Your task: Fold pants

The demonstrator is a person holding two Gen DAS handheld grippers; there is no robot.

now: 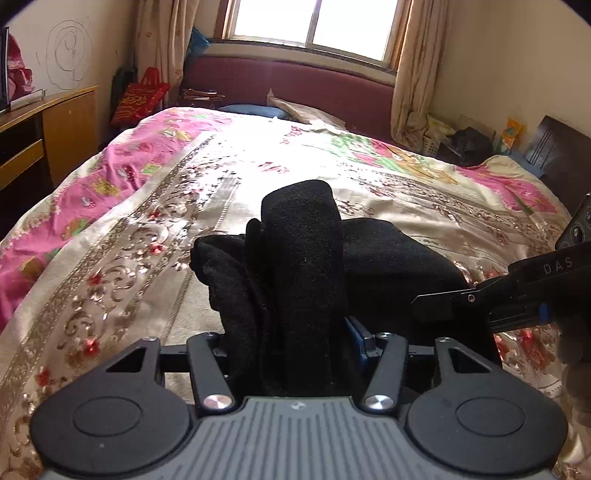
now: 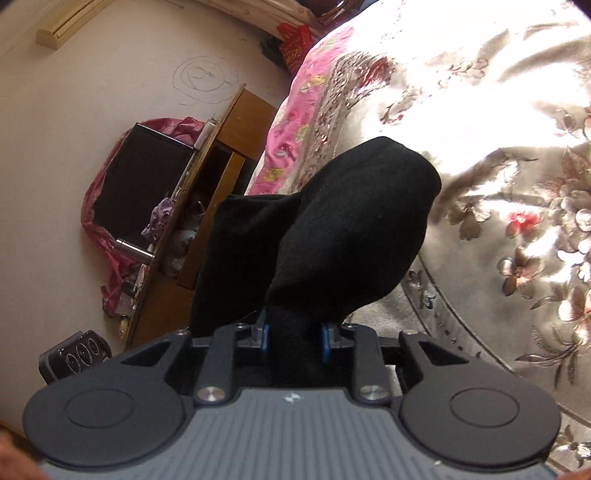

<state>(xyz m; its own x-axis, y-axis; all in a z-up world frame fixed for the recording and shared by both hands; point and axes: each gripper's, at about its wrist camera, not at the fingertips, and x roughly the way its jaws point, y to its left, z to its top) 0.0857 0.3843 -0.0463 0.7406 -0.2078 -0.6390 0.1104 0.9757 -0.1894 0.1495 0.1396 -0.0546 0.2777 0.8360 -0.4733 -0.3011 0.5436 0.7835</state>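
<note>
Both hand-held grippers, left and right, pinch the black pants up over the flowery bed.

matt fuzzy black cloth pants on glossy satin bedspread.

Pants bunched between the fingers of left gripper, draped forward onto bedspread; right gripper just to the right, touching the same cloth. Headboard behind the bed, window above it, desk left, red bag between desk and headboard. Clutter far right corner.
</note>
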